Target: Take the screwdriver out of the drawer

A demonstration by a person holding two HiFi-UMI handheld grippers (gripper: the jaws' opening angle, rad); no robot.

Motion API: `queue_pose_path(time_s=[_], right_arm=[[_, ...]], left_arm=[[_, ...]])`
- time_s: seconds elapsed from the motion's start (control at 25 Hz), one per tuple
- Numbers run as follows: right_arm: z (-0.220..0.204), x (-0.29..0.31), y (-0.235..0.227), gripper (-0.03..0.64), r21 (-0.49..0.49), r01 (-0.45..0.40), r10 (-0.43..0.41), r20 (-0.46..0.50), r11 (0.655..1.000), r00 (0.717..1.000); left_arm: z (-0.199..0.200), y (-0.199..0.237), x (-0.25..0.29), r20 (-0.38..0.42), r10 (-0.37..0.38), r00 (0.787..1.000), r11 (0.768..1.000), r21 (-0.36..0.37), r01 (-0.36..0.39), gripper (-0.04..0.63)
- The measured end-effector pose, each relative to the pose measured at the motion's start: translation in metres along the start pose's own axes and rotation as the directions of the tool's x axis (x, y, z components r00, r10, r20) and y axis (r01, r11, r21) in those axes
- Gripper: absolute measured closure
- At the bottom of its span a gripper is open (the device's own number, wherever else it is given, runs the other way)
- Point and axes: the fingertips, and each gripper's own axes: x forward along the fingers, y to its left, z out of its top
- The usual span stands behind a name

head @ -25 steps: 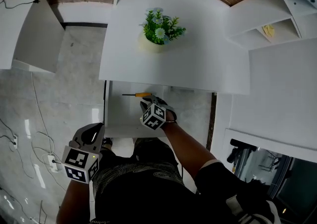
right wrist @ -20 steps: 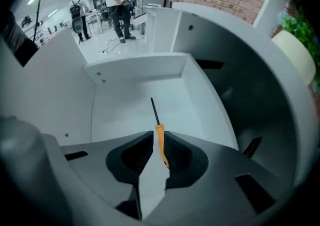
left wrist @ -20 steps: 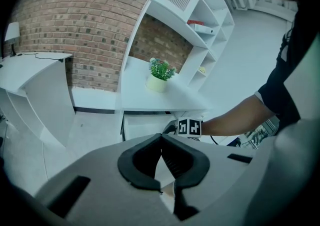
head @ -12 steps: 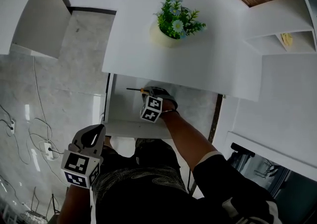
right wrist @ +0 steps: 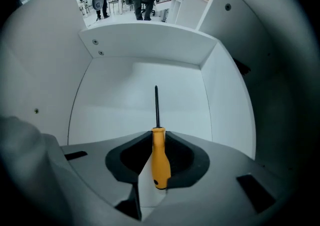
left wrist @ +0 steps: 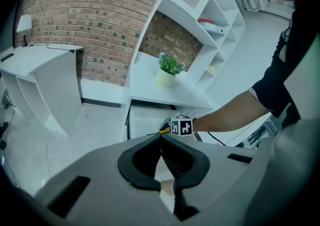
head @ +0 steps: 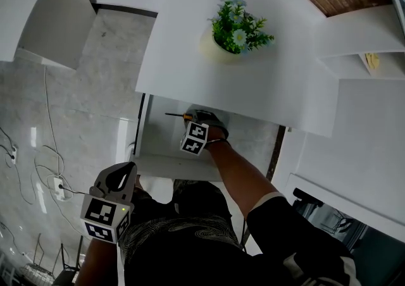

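Observation:
The screwdriver (right wrist: 160, 156) has an orange handle and a thin dark shaft that points ahead over the white drawer floor (right wrist: 115, 105). My right gripper (right wrist: 159, 133) is shut on the handle. In the head view the right gripper (head: 190, 118) reaches into the open drawer (head: 158, 147) under the white table, and the screwdriver (head: 176, 115) sticks out to its left. My left gripper (head: 120, 174) hangs low at the left, outside the drawer, shut with nothing in it. In the left gripper view the left gripper (left wrist: 161, 138) points toward the drawer (left wrist: 142, 120).
A potted plant (head: 237, 31) stands on the white table top (head: 190, 57) right above the drawer. White shelves (head: 361, 57) rise to the right. A white desk (head: 38, 12) stands at the far left. Cables (head: 50, 177) lie on the grey floor.
My right gripper has moved deeper into the drawer and shut on the screwdriver's handle. The left gripper has stayed low at the left.

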Motion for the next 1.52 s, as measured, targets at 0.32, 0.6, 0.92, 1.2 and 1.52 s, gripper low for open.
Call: queue_pose_path(time_s=[0.32, 0.6, 0.92, 1.2, 1.52], right_arm=[[-0.002, 0.011, 0.003, 0.552, -0.039, -0.02, 0.019, -0.038, 0.999, 0.999], [-0.002, 0.005, 0.001, 0.545, -0.021, -0.023, 0.021, -0.064, 1.0, 0.998], [0.004, -0.03, -0.002, 0.546, 0.037, 0.033, -0.031, -0.052, 0.999, 0.998], [0.012, -0.065, -0.004, 0.545, 0.161, 0.096, -0.096, -0.006, 0.982, 0.995], [0.027, -0.124, -0.001, 0.546, 0.355, 0.149, -0.189, 0.082, 0.923, 0.979]], left_arm=[[-0.001, 0.003, -0.009, 0.001, 0.014, 1.0, 1.0, -0.007, -0.014, 0.577], [0.009, 0.001, -0.013, 0.017, -0.014, 1.0, 1.0, 0.015, 0.014, 0.577], [0.026, -0.005, -0.026, 0.043, -0.067, 0.997, 0.995, 0.078, 0.063, 0.577], [0.032, -0.011, -0.038, 0.056, -0.115, 0.992, 0.988, 0.109, 0.108, 0.577], [0.044, -0.025, -0.053, 0.079, -0.182, 0.98, 0.972, 0.168, 0.167, 0.577]])
